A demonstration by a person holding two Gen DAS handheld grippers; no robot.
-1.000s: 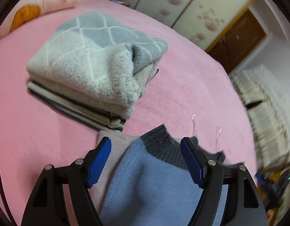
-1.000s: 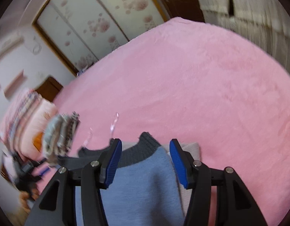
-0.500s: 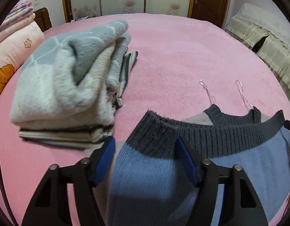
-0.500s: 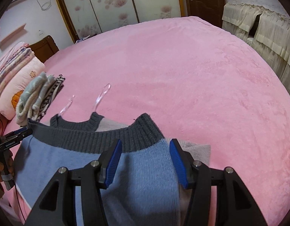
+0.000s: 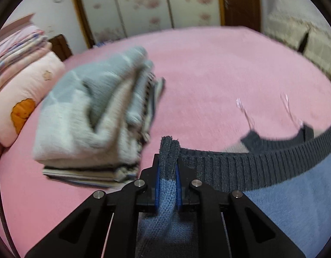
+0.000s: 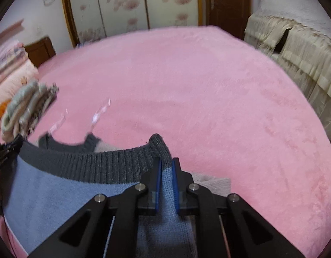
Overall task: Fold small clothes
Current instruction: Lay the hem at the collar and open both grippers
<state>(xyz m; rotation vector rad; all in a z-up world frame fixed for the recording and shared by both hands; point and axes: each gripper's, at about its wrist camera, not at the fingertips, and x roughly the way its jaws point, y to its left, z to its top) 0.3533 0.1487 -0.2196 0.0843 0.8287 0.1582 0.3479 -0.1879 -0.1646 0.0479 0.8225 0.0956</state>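
1 sweater is in play, held up over the pink bed by 2 claws. The left claw is pinched tight on 1 end of its ribbed hem, a bunched fold of knit standing up between the blue pads. The right claw is clamped the same way on the other end, so the hem stretches between them. The sweater is light blue with a dark grey ribbed band along the gripped edge and a dark grey collar hanging behind it. 2 clear plastic loops rise from the collar against the bed. A paler, beige patch of knit shows beside the collar. 1 stack of folded clothes sits on the bed to the left, near 1 peach pillow; the top piece is grey and white, with striped layers beneath.
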